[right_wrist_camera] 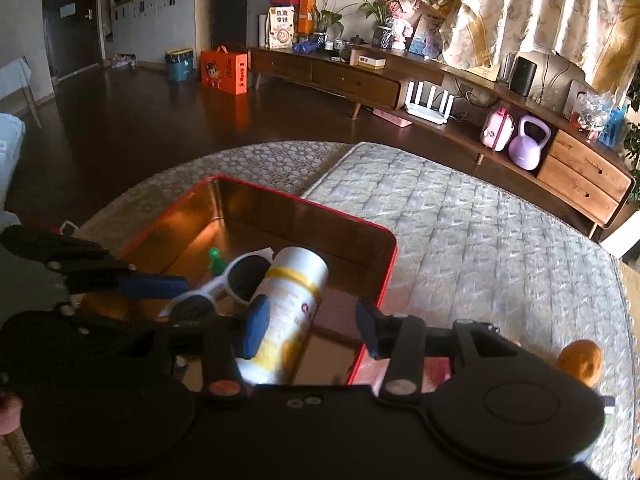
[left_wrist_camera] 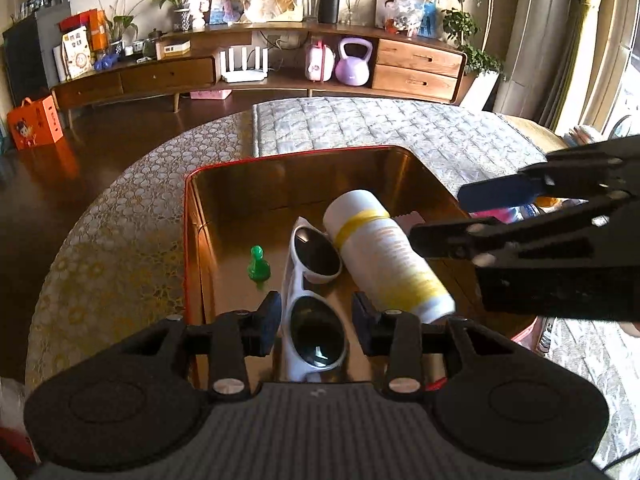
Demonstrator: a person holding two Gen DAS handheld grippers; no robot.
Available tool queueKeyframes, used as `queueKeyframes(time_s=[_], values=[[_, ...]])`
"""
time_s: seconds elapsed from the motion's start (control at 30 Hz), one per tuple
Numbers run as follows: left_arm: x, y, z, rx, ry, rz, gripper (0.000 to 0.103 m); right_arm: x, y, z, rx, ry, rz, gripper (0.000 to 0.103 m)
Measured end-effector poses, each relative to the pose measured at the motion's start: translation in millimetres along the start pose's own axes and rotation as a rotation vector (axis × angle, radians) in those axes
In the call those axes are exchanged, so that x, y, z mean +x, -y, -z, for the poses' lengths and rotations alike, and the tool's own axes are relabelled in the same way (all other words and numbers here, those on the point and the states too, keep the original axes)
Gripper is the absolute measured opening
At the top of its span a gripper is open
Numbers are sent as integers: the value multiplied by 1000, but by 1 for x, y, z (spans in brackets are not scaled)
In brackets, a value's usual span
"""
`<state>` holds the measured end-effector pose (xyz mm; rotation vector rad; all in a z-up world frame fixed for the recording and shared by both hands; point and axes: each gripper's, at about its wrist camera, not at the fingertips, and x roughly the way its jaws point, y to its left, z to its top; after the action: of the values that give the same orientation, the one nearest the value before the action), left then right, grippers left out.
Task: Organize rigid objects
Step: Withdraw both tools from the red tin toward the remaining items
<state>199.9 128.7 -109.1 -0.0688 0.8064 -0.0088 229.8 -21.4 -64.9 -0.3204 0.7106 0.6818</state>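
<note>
A red tin box with a gold inside stands on the covered table. In it lie white sunglasses, a white bottle with yellow bands on its side, and a small green piece. My left gripper is open, and the near lens sits between its fingers with a slim gap on the right. My right gripper is open over the box's near right corner. The bottle lies by its left finger, well away from the right one. In the left wrist view the right gripper reaches in beside the bottle.
An orange fruit lies on the quilted mat to the right of the box. Something pink shows under the right gripper. A long wooden sideboard stands beyond the table across dark floor.
</note>
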Motion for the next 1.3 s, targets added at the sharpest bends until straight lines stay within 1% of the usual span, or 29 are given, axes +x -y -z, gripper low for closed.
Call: queueKeyframes(time_s=[0.1, 0.17, 0.23, 0.33, 0.47, 0.5, 0.57, 0.83, 0.87, 0.9, 0.93, 0.97, 1.1, 1.17, 1.23, 1.3], values=[[-6, 2, 1, -8, 6, 13, 46, -13, 1, 4, 22, 14, -11, 52], [-12, 4, 1, -11, 12, 14, 53, -22, 3, 6, 42, 24, -18, 54], [-19, 7, 2, -17, 23, 17, 55, -31, 5, 9, 64, 36, -31, 58], [-29, 11, 3, -19, 33, 16, 56, -46, 6, 15, 78, 50, -31, 62], [-43, 19, 4, -10, 47, 15, 56, -65, 10, 22, 108, 73, -42, 64], [-46, 21, 4, -7, 51, 14, 57, -69, 11, 24, 117, 78, -45, 65], [-54, 26, 4, -2, 60, 13, 63, -78, 15, 27, 138, 91, -48, 67], [-77, 45, 5, 13, 81, 27, 64, -115, 29, 47, 200, 133, -48, 77], [-80, 48, 5, 15, 86, 30, 65, -119, 32, 50, 213, 137, -49, 78], [-83, 51, 5, 17, 92, 35, 67, -122, 36, 53, 225, 141, -50, 81], [-86, 54, 5, 19, 99, 38, 71, -126, 39, 56, 237, 146, -47, 83], [-88, 58, 5, 21, 106, 42, 73, -128, 41, 59, 244, 151, -41, 84], [-95, 70, 5, 36, 114, 65, 73, -139, 51, 70, 268, 167, -19, 88], [-97, 77, 5, 44, 113, 76, 77, -144, 57, 76, 283, 176, -6, 91], [-98, 83, 6, 50, 117, 80, 81, -149, 64, 83, 296, 185, 11, 97], [-98, 90, 8, 54, 116, 86, 82, -153, 71, 90, 305, 193, 29, 102]])
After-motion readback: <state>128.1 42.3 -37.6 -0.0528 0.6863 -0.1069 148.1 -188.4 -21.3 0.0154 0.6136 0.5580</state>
